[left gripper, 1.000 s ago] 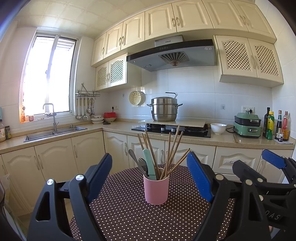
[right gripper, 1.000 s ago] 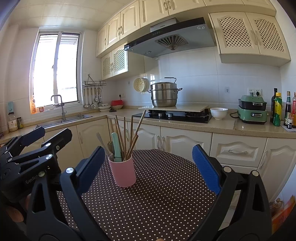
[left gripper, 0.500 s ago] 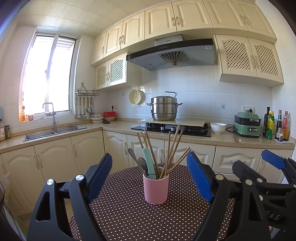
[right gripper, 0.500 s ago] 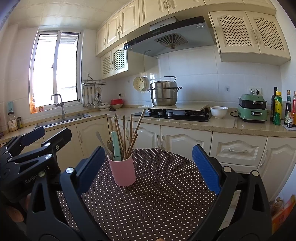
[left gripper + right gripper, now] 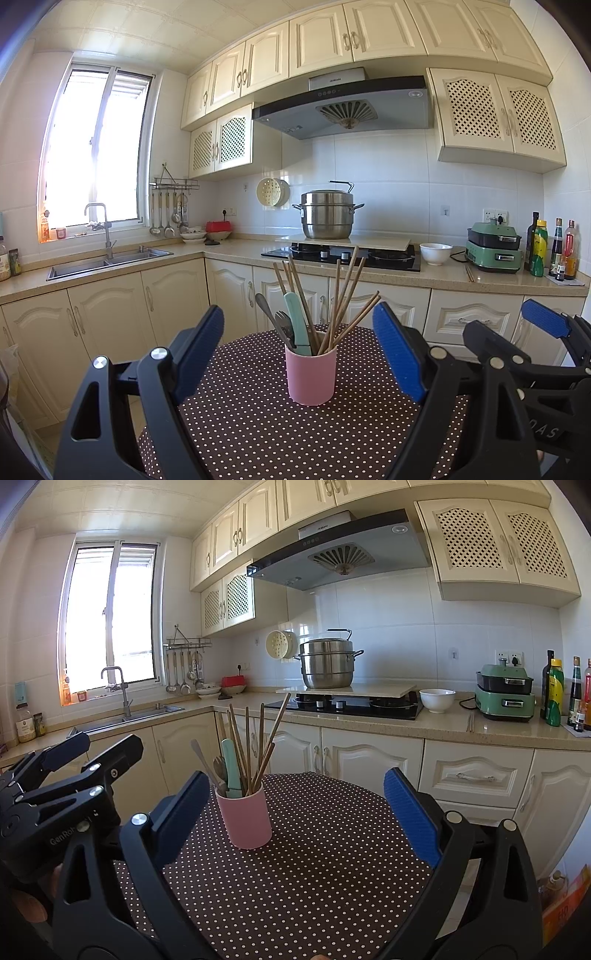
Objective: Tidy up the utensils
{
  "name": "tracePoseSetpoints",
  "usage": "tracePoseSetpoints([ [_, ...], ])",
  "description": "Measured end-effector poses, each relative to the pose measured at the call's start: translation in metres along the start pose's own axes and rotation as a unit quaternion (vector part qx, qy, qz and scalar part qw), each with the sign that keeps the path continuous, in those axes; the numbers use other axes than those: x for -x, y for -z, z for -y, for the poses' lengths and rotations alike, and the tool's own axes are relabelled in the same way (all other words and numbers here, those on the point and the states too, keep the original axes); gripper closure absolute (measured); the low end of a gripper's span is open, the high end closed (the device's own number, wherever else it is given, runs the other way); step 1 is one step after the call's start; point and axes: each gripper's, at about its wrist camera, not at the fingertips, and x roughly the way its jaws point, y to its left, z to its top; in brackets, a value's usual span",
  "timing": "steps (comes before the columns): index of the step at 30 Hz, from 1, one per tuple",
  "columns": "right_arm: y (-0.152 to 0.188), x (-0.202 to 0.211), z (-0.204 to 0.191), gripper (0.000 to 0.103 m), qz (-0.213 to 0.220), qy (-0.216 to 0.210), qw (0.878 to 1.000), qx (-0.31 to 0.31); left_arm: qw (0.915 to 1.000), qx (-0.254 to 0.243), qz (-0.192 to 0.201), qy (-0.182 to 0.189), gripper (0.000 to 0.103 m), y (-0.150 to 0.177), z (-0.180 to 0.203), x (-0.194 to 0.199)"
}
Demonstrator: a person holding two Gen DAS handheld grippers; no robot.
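Brown dotted cloth covers the round table (image 5: 258, 435), whose far edge curves just in front of the cream cabinets (image 5: 110, 314); its left rim drops to floor in the left wrist view, its right rim shows in the right wrist view. Cloth lies bare all round the cup, most of it on the near side and to the right.

Both grippers hang over the near part of the table, side by side and apart from each other. The left gripper (image 5: 297, 350) is spread wide, its blue pads (image 5: 399, 350) standing either side of the cup without touching it, nothing between them but air. The right gripper (image 5: 295, 812) is spread as wide and grips nothing; its left pad (image 5: 181, 812) overlaps the cup's left side in the picture, though whether they touch cannot be told.

The pink cup (image 5: 311, 376) stands upright near the middle of the table, holding wooden chopsticks (image 5: 347, 295) fanned outward, a mint handle (image 5: 295, 321) and a metal fork (image 5: 284, 321) and spoon (image 5: 264, 302).

From the left wrist the cup sits centred between the pads, with the right gripper at the far right. From the right wrist the cup sits left of centre, the left gripper shows at the left edge, and the right half of the table lies open.
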Motion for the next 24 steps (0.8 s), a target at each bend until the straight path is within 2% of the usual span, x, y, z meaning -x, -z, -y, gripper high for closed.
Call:
tracePoseSetpoints([
  [24,0.0031,-0.0032,-0.0027,0.009,-0.009,-0.001,1.0,-0.005,1.0,0.0,-0.004,-0.001,0.022,0.0027,-0.0009,-0.0011],
])
